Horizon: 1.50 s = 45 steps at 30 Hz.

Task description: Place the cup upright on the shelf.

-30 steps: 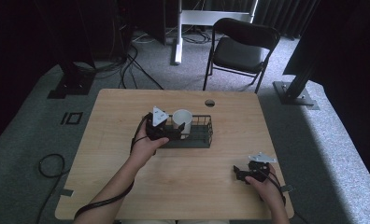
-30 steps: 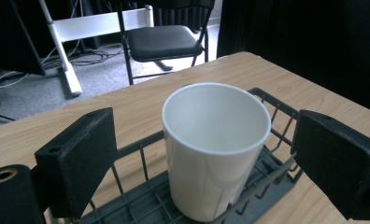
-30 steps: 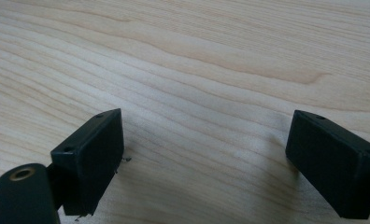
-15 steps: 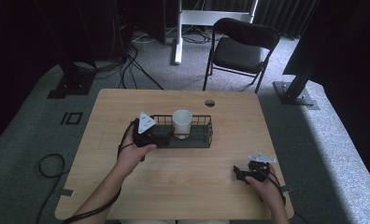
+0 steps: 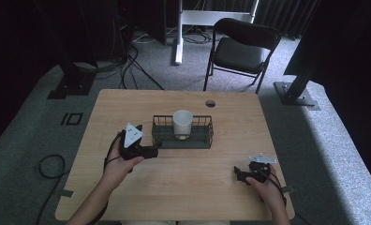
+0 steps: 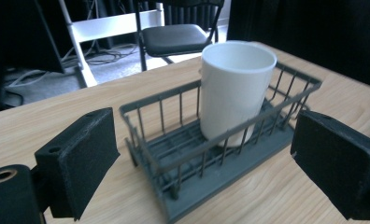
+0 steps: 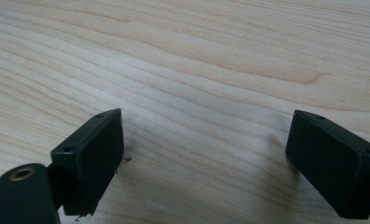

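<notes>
Dark curtains and black stands surround a grey carpet floor, and a folding chair stands behind the wooden table, at its 1 o'clock side. Near the middle of the table sits a dark wire basket, and inside it a white cup stands upright, open side up, a little toward the left end of the basket in the high view.

At 9 o'clock from the basket, the left tongs are held in the left hand, just beside the basket's short end and apart from it. In the left gripper view the two jaws are wide apart with nothing between them, and the basket with the cup lies straight ahead of them.

At 4 o'clock from the basket, well apart from it, the right tongs rest low over the table in the right hand. In the right gripper view their jaws also stand wide apart, and between them is bare wood.
</notes>
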Each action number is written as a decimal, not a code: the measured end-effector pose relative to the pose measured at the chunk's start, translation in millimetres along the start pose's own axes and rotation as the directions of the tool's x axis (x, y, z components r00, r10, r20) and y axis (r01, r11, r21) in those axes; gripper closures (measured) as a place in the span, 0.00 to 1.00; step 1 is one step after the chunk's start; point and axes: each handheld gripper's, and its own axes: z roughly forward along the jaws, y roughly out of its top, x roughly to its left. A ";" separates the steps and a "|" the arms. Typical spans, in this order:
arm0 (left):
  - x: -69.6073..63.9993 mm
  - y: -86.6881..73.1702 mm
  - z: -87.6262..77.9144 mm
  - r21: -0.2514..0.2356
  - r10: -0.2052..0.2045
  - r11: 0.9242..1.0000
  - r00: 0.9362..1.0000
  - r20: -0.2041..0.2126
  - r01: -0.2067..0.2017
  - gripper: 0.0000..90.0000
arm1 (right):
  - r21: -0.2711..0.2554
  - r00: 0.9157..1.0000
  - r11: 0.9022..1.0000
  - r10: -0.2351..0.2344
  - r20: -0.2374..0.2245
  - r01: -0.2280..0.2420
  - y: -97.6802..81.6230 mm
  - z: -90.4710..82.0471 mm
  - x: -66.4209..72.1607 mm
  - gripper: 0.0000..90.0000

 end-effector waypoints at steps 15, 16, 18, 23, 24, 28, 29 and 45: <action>8.7 -42.6 -18.9 0.056 -0.019 0.998 1.000 0.007 0.019 0.09 | 0.001 1.000 1.000 -0.001 -0.001 0.001 0.0 -0.1 -0.1 0.12; 9.8 -45.2 -19.3 0.058 -0.021 0.998 1.000 0.005 0.021 0.09 | 0.000 1.000 1.000 -0.001 -0.001 0.001 0.0 0.0 -0.1 0.12; 12.0 -50.1 -20.3 0.066 -0.031 0.997 1.000 -0.002 0.031 0.09 | 0.000 1.000 1.000 -0.001 -0.001 0.001 0.0 0.0 -0.1 0.12; 16.8 -62.8 -22.2 0.090 -0.050 0.995 0.999 -0.017 0.051 0.09 | -0.001 1.000 1.000 -0.003 -0.001 0.003 0.0 0.1 -0.2 0.12; 17.6 -65.5 -22.7 0.098 -0.052 0.994 0.998 -0.024 0.054 0.09 | -0.001 1.000 1.000 -0.002 -0.001 0.002 0.0 0.1 -0.2 0.12; 21.2 -78.2 -23.5 0.133 -0.070 0.988 0.997 -0.044 0.075 0.09 | -0.001 1.000 1.000 -0.003 0.000 0.003 -0.1 0.1 -0.3 0.12; 22.8 -81.9 -24.1 0.142 -0.076 0.986 0.996 -0.053 0.083 0.09 | -0.001 1.000 1.000 -0.004 0.000 0.004 -0.1 0.1 -0.3 0.12; 50.7 -112.9 -34.6 0.241 -0.160 0.945 0.956 -0.245 0.220 0.09 | -0.001 1.000 1.000 -0.003 0.000 0.003 -0.1 0.1 -0.3 0.12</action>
